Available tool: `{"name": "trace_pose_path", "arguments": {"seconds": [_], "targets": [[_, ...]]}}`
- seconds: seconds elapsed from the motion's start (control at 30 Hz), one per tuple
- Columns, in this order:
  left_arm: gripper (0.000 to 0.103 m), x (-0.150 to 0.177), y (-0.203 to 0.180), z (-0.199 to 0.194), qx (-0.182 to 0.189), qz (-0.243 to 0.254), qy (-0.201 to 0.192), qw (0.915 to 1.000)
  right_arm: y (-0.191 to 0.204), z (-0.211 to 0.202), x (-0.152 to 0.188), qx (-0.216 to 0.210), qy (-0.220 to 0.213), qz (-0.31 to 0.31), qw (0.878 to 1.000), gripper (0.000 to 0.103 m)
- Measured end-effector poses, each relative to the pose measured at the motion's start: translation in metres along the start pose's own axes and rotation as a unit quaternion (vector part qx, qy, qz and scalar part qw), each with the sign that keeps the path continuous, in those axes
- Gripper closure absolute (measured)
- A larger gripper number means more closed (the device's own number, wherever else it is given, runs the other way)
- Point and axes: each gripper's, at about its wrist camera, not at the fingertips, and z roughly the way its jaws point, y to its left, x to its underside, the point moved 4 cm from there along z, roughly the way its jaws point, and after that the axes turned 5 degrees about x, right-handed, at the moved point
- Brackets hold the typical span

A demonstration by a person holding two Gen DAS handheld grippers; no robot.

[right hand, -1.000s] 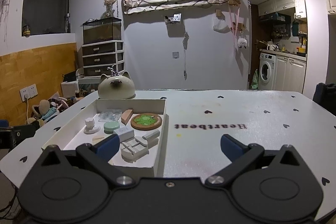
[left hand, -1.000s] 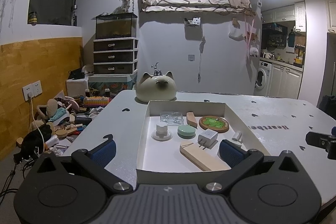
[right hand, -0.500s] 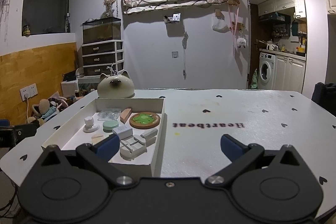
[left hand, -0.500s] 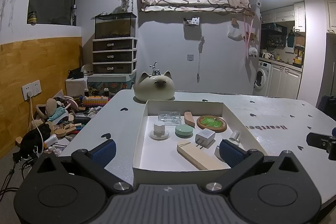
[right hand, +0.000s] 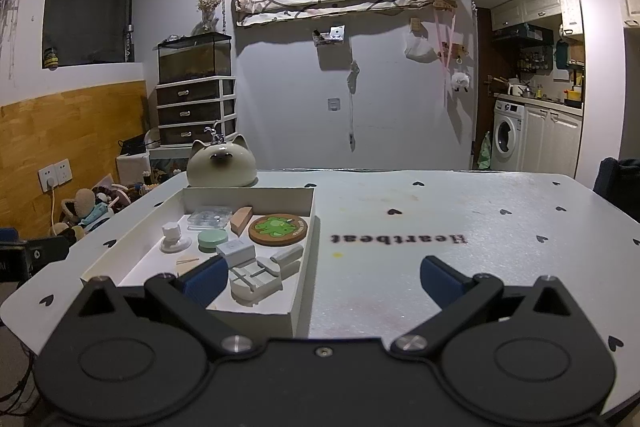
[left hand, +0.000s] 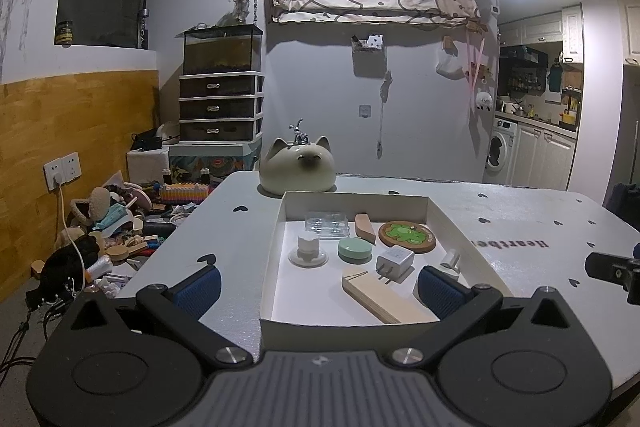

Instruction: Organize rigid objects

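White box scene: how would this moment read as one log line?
left claw: open, empty | right claw: open, empty | white box: small items inside | table: box on it

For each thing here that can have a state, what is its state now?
Left claw: open, empty.
Right claw: open, empty.
White box: lidless, holding small items.
Green round tin: closed, lying flat.
White charger: unplugged, prongs facing the camera.
Frog coaster: lying flat.
Drawer unit: drawers shut.

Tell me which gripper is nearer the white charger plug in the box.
Left. The left gripper faces the white charger plug just ahead, while the right gripper hangs over bare table beside the box, plug toward its left finger.
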Motion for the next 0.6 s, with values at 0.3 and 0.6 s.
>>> {"name": "trace_pose_path", "arguments": {"seconds": [0.3,0.6], "targets": [[0.0,0.0001,0.0004,0.0001,0.0,0.0,0.0,1.0,0.0004,-0.0001,-0.0019,0.001,-0.001,-0.001,1.0,0.0],[0.0,0.0001,0.0025,-0.0007,0.0,0.0,0.0,1.0,0.0006,-0.0001,-0.0019,0.001,0.0,0.0,1.0,0.0]]}}
